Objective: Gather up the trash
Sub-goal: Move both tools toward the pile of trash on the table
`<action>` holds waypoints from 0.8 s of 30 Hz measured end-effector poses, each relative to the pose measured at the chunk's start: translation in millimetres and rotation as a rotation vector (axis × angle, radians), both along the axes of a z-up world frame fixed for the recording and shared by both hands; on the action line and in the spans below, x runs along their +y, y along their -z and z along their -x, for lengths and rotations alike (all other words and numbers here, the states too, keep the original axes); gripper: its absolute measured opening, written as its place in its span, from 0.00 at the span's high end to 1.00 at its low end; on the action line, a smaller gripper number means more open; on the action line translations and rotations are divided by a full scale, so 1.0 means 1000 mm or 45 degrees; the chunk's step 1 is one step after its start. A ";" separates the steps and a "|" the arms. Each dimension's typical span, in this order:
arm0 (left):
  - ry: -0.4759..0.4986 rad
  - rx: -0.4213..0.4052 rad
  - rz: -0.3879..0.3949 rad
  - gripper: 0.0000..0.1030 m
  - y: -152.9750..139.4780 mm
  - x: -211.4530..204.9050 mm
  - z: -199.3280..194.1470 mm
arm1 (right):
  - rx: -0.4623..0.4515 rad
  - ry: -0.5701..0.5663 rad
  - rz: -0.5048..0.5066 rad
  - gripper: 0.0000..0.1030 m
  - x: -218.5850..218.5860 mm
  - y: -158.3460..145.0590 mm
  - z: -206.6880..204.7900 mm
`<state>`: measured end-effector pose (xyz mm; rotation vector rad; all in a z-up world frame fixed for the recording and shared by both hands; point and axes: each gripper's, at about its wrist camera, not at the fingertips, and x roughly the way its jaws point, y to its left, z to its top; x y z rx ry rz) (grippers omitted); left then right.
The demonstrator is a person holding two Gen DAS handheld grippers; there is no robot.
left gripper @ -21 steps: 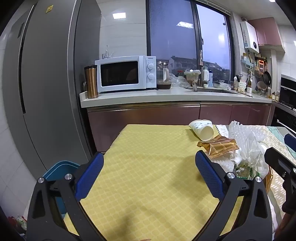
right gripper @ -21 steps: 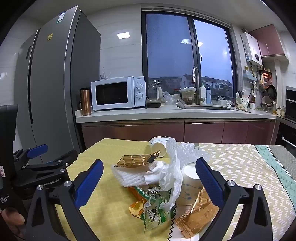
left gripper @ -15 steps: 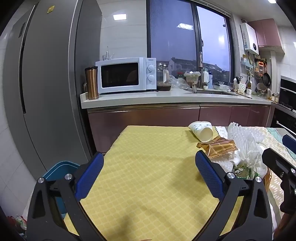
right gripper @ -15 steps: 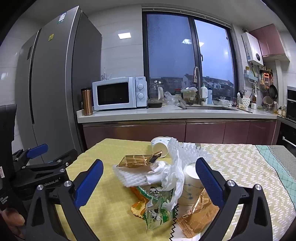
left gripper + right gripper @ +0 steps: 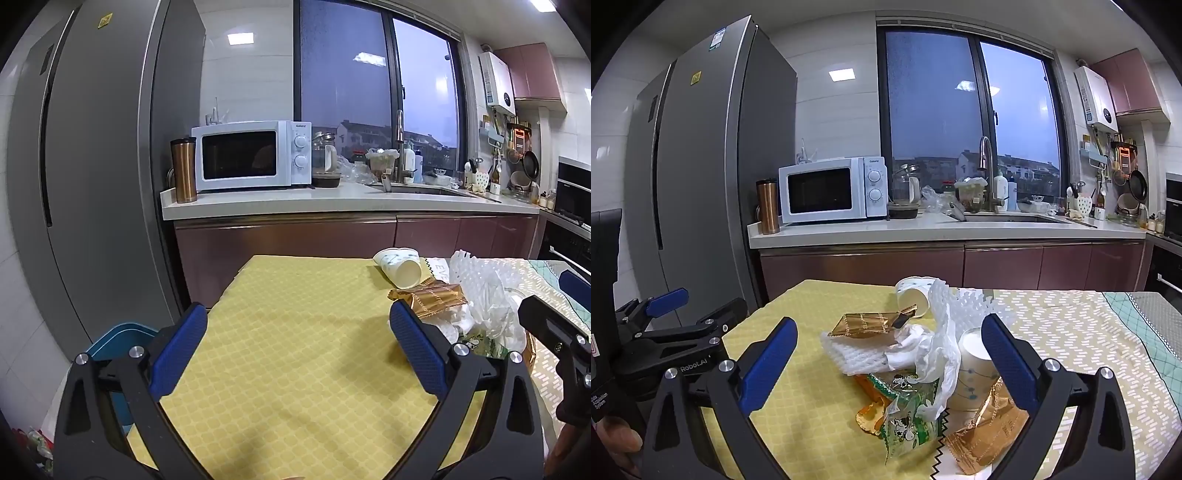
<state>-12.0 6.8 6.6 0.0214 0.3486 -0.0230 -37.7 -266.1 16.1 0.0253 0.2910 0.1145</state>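
Blue-padded jaws of the right gripper [image 5: 888, 363] stand fully apart and hold nothing; the trash heap lies directly ahead of them and slightly below, framed between the two pads on the yellow tablecloth [image 5: 812, 410]. Nearest the pads are a green snack wrapper [image 5: 910, 415], an upright paper cup [image 5: 971, 376] close to the right pad, and a gold foil packet [image 5: 988, 432]. Farther out lie white foam netting [image 5: 857, 350], a gold wrapper [image 5: 866, 324] with its long axis across the view, and a tipped paper cup [image 5: 912, 295]. The left gripper [image 5: 297, 349], likewise wide open and empty, faces bare cloth, with the heap well off to its right. The right gripper is judged the nearer, needing only a forward, descending reach. A blue bin [image 5: 120, 338] stands on the floor beyond the table's left edge.
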 end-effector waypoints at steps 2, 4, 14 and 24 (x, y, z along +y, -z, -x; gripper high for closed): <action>0.000 -0.001 -0.001 0.05 0.000 0.000 0.001 | 0.002 -0.004 -0.002 0.06 0.000 -0.001 0.001; 0.003 0.000 0.002 0.05 0.000 0.000 0.001 | 0.001 -0.007 -0.002 0.06 -0.001 0.000 0.001; 0.013 -0.003 0.004 0.05 0.003 -0.003 0.000 | 0.001 -0.013 -0.005 0.06 -0.001 -0.002 0.003; 0.032 -0.004 0.003 0.05 0.006 -0.008 0.001 | 0.007 -0.010 -0.014 0.06 -0.003 0.000 0.002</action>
